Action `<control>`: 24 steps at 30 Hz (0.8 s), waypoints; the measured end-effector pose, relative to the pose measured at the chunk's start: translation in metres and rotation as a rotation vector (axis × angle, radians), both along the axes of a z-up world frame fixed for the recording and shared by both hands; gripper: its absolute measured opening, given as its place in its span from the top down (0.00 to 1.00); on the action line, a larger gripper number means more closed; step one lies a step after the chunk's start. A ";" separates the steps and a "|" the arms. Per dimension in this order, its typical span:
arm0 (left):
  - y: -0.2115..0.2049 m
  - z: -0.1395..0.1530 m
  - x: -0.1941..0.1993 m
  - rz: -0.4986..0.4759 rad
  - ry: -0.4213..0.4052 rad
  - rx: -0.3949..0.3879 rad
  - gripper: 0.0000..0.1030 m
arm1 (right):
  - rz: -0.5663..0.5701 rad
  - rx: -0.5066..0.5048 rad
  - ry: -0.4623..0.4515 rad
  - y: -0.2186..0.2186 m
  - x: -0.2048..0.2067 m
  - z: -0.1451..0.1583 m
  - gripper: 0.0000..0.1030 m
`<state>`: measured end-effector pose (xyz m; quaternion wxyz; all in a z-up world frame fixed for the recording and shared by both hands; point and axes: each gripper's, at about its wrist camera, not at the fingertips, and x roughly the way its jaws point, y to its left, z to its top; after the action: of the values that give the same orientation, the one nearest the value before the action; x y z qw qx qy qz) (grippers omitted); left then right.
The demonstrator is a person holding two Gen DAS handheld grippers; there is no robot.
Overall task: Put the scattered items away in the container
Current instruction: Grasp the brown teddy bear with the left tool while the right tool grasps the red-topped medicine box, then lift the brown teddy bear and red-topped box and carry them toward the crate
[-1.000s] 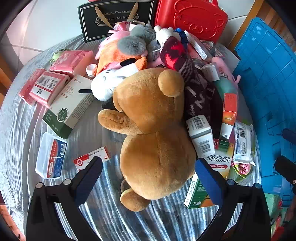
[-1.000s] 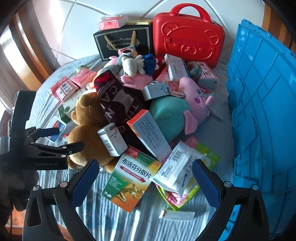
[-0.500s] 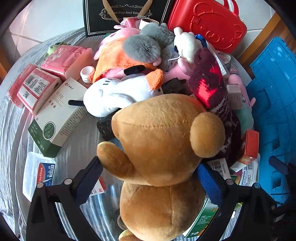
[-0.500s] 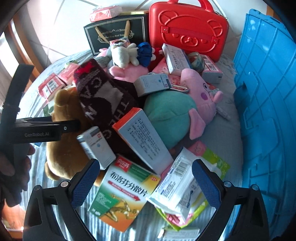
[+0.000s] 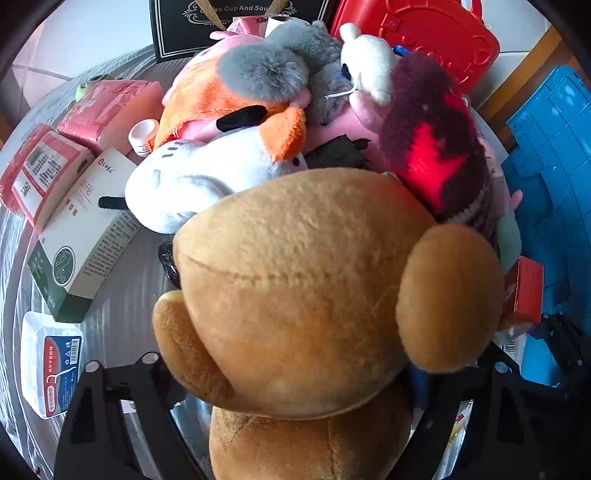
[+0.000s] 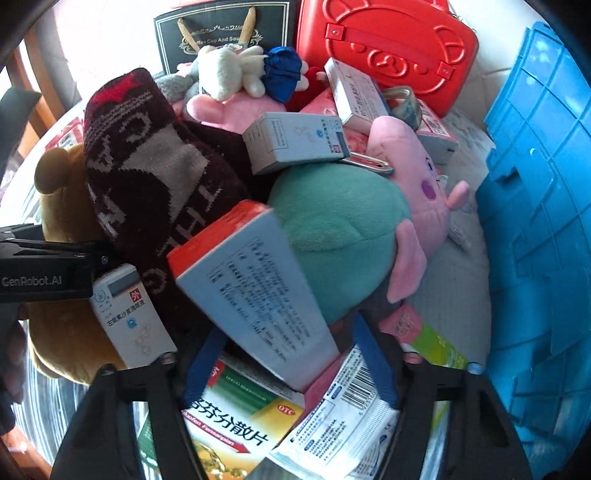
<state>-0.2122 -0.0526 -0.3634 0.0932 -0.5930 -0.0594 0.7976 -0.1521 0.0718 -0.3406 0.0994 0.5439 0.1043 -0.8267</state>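
Note:
A big brown teddy bear (image 5: 295,288) fills the left wrist view, its head hiding my left gripper's tips. My left gripper (image 5: 288,373) straddles the bear's neck with its jaws closing, and both fingers (image 5: 155,369) lie against the plush. My right gripper (image 6: 288,328) points down over an orange-topped white box (image 6: 251,288) that leans on a green and pink plush pig (image 6: 347,236). Its jaws are closing around the box's lower end, and a thin gap still shows at the right blue finger (image 6: 373,362). The blue crate (image 6: 535,221) stands at the right.
A dark knitted sock (image 6: 155,177), small medicine boxes (image 6: 295,144), a green and yellow box (image 6: 236,432) and a white sachet (image 6: 343,417) crowd the pile. A red case (image 6: 384,48) and a black gift bag (image 6: 221,33) stand behind. A person's hand holds the left gripper (image 6: 44,266).
Both grippers have come down onto the pile and their jaws have narrowed. The left one now straddles the bear's neck, and the right one flanks the orange-topped box.

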 end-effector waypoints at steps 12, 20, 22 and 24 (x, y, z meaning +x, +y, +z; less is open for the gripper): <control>-0.001 0.016 0.015 -0.002 0.014 0.047 0.43 | 0.015 -0.024 0.024 -0.002 0.006 0.017 0.55; -0.010 0.035 0.030 0.015 0.048 0.048 0.44 | 0.014 -0.039 0.052 0.000 0.012 0.033 0.56; -0.015 0.041 0.033 0.016 0.059 0.051 0.44 | 0.013 -0.043 0.057 0.001 0.014 0.037 0.56; -0.017 0.048 0.038 0.014 0.069 0.054 0.44 | 0.014 -0.048 0.065 0.002 0.016 0.043 0.56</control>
<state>-0.1741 -0.0700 -0.3156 0.1054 -0.5621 -0.0819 0.8162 -0.1362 0.0735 -0.2981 0.1149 0.5136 0.0916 -0.8453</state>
